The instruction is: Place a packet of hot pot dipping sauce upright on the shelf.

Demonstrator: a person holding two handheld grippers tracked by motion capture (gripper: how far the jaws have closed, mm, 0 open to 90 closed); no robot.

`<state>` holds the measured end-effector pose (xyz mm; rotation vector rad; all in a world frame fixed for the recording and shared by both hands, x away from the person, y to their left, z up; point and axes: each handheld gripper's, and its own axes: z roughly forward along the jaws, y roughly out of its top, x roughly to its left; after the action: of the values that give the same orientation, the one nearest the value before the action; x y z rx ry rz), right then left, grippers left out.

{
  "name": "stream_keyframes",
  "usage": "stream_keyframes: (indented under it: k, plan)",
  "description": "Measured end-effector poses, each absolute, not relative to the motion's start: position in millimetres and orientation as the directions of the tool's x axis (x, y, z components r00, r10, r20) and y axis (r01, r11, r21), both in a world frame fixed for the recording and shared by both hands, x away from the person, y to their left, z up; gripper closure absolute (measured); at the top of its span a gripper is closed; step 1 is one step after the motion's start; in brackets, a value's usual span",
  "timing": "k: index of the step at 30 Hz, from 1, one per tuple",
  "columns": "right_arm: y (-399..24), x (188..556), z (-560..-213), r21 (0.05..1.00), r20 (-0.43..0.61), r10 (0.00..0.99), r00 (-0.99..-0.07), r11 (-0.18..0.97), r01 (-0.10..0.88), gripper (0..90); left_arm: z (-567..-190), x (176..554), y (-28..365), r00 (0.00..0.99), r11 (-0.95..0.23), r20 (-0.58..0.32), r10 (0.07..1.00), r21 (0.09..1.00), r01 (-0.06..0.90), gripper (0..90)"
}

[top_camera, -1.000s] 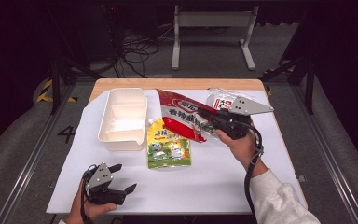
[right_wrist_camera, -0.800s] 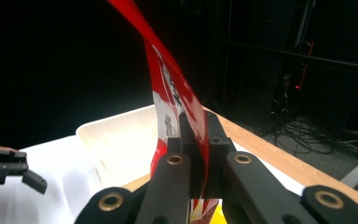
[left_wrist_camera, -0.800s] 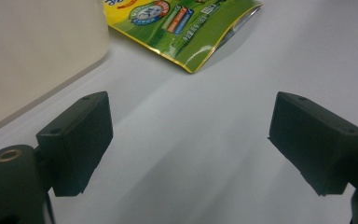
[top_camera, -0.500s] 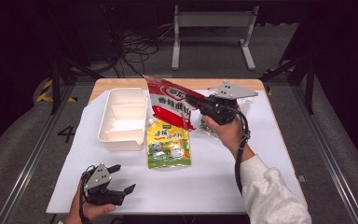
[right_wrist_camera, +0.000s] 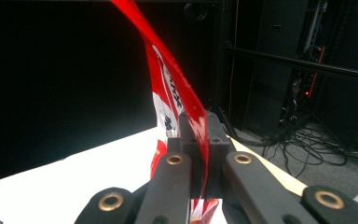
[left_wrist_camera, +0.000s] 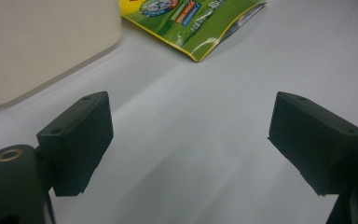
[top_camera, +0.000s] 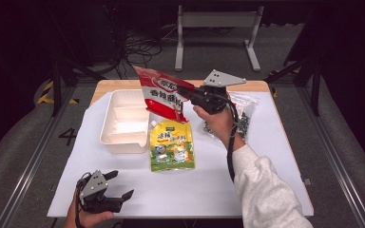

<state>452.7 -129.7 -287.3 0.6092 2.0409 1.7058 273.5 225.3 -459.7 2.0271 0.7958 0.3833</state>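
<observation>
So it's a table with a white top and a strip of bare wood along the far edge. Sitting right on it: a white divided tray toward the left, a green and yellow spouted pouch just beside the tray's right side, and a clear crinkly packet with dark bits over on the right.

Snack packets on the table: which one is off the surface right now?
The red-and-white foil packet, pinched in the right gripper above the white tray. The green-and-yellow spouted pouch and the clear bag lie flat.
</observation>
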Motion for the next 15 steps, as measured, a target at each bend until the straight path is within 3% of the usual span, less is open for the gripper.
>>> stream_keyframes:
  k: [15]
  plan:
    - [-106.9,481.0,-291.5,0.985,-0.012,0.562,-0.827,0.15,0.088,89.5,-460.7,254.2,242.1,0.7,-0.353,-0.039,0.713,0.842,0.408,14.5]
